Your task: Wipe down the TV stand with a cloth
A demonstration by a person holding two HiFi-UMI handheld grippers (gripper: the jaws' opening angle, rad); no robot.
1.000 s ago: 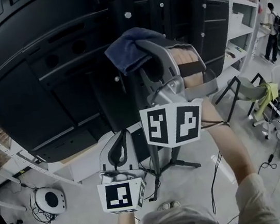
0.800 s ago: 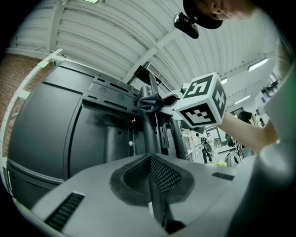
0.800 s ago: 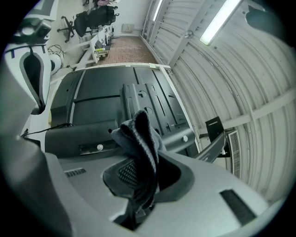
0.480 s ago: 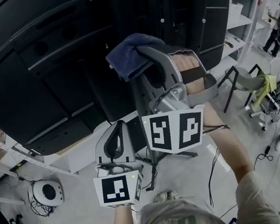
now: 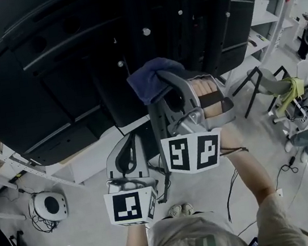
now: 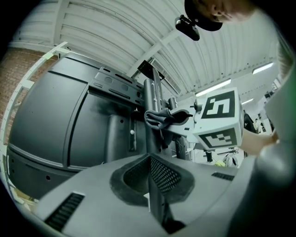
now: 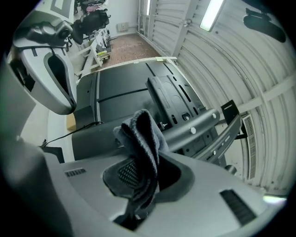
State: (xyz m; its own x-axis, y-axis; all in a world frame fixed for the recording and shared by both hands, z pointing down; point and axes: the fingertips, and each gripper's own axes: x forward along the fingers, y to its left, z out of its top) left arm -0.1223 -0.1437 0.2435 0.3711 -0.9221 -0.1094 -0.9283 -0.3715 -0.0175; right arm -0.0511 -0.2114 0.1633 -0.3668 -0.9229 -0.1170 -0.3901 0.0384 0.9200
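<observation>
Left gripper held low, jaws pinched together, nothing in them. Right gripper higher, clamped on the blue cloth. Cloth sits against the upright post of the TV stand. TV's black back panel beyond.

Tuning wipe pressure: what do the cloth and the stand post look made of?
Cloth: soft fabric, possibly microfibre, dark blue and matte. It bunches into thick folds and droops limp.
Post: probably a painted or powder-coated metal tube, dark with a satin sheen. It is round and rigid, with bright screw heads set into it. A plastic sleeve can't be ruled out.
</observation>
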